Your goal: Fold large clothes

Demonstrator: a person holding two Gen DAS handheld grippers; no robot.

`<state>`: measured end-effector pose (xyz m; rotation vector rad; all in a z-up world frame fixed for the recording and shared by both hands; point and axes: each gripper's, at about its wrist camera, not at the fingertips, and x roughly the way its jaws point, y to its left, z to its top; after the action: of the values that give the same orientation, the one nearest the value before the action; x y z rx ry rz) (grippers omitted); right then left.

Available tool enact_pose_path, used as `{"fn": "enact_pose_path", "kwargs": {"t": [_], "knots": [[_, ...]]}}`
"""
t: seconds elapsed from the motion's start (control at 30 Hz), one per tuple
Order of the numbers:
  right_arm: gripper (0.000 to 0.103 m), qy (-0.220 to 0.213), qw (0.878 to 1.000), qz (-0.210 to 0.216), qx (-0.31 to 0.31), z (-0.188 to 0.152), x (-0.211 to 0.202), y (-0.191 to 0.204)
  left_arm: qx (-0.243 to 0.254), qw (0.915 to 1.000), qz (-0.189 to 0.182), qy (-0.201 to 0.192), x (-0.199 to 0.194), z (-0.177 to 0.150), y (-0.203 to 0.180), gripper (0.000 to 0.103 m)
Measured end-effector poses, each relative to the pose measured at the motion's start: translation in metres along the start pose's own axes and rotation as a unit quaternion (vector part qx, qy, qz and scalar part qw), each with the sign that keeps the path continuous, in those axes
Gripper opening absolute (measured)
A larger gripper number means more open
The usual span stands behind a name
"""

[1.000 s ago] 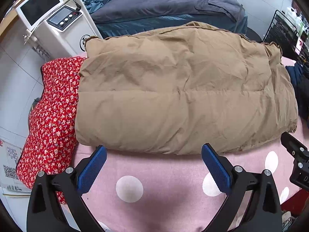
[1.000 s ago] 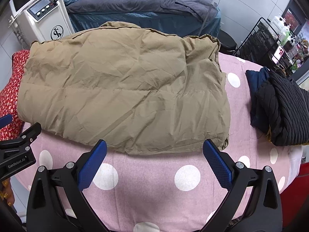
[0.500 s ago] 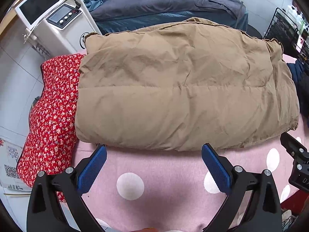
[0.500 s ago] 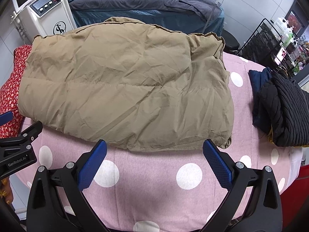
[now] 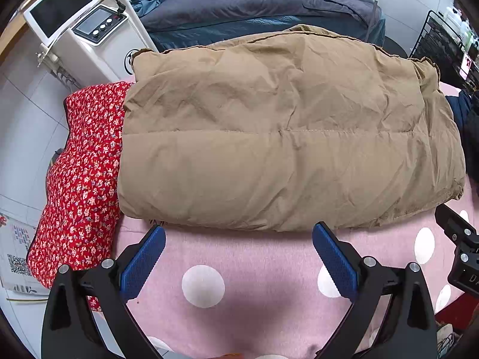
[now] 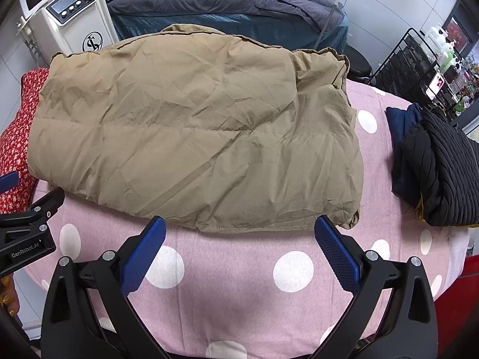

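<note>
"GenRobot.AI" stands in pale letters on the black body of the left hand-held gripper (image 6: 28, 233), seen at the left edge of the right wrist view. A round black emblem of interlaced letters, apparently an S and an L, marks the front of the white machine (image 6: 92, 42). A QR code on a paper sheet (image 5: 16, 264) is too small to read.

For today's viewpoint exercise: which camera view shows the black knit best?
The right wrist view: the black knit lies folded at the right edge of the pink cover, ribbing plain, beside the tan coat. The left wrist view catches only a dark sliver at its right rim.
</note>
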<state>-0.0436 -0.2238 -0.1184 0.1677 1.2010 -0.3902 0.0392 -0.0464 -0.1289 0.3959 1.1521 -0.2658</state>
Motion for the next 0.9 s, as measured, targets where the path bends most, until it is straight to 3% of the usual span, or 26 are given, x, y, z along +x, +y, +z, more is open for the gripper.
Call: {"fn": "enact_pose_path", "kwargs": {"t": [0.9], "knots": [[0.098, 0.006, 1.0, 0.0, -0.01, -0.0013, 0.0031, 0.0014, 0.011, 0.9999, -0.001, -0.004, -0.0007, -0.0007, -0.0015, 0.097]]}}
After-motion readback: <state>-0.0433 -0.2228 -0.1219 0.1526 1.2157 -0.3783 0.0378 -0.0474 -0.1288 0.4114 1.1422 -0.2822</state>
